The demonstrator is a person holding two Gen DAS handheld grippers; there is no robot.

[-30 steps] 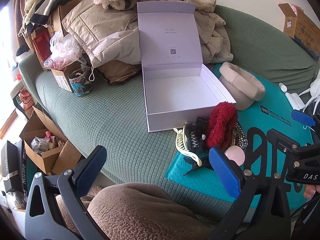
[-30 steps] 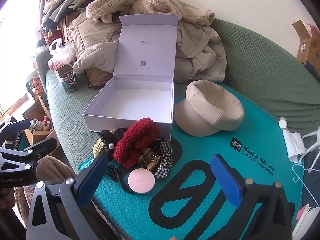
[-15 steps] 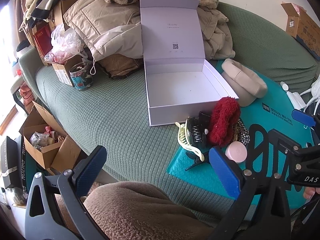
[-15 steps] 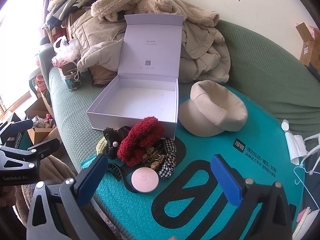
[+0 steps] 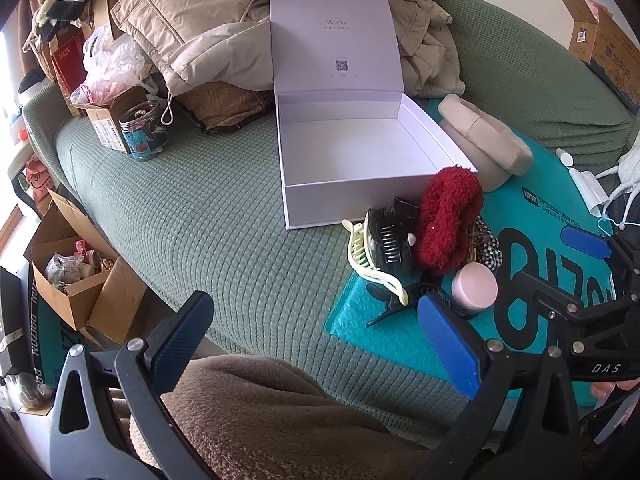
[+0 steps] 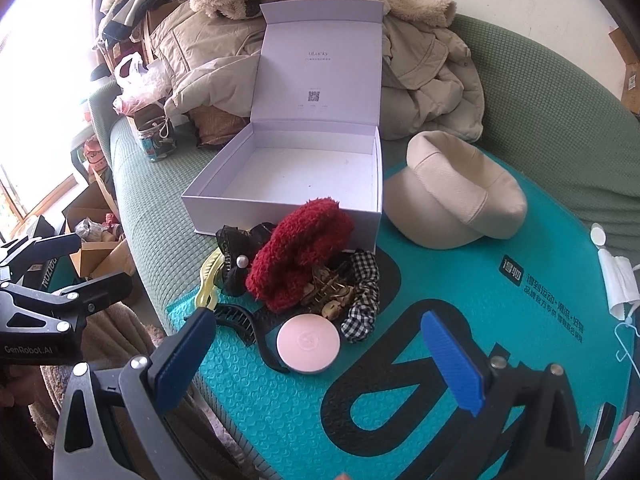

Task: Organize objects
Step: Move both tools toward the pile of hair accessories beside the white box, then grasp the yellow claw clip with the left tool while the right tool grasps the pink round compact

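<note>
Left to right, before the empty white box (image 6: 304, 184): cream claw clip (image 6: 208, 276) and black claw clip (image 6: 236, 256), rigid, light, likely slick, best pinched across the spine; red fuzzy scrunchie (image 6: 300, 252), soft and compressible, taken anywhere through its bulk; gold clip (image 6: 328, 292), checked scrunchie (image 6: 362, 300); pink round compact (image 6: 308, 343), hard, smooth, gripped across its rim; my left gripper (image 5: 316, 344) and right gripper (image 6: 320, 360) both gape wide, holding nothing
</note>
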